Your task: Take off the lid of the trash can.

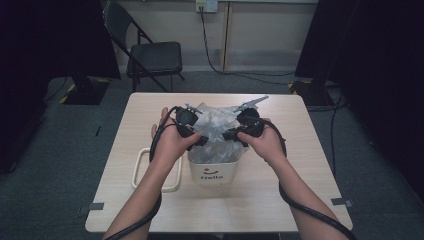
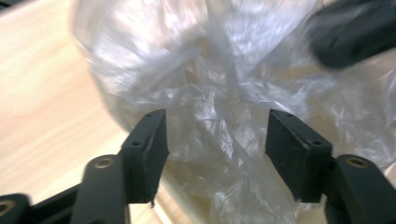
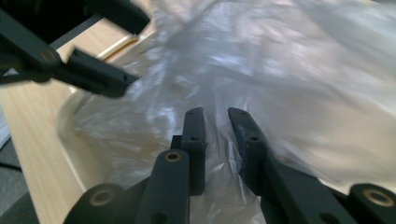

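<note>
A clear plastic bag billows out of a small white bin marked "Hello" at the middle of the table. Both grippers meet over the bin's mouth. My left gripper stands open, its jaws wide apart, with crumpled film just beyond and between them but not pinched. From the other side, my right gripper has its jaws drawn close together on a fold of the bag. The left gripper's jaw shows in the right gripper view's upper left.
A cream ring-shaped frame lies flat on the wooden table, left of the bin and under my left forearm. A black folding chair stands beyond the far edge. Cables trail across the floor at right.
</note>
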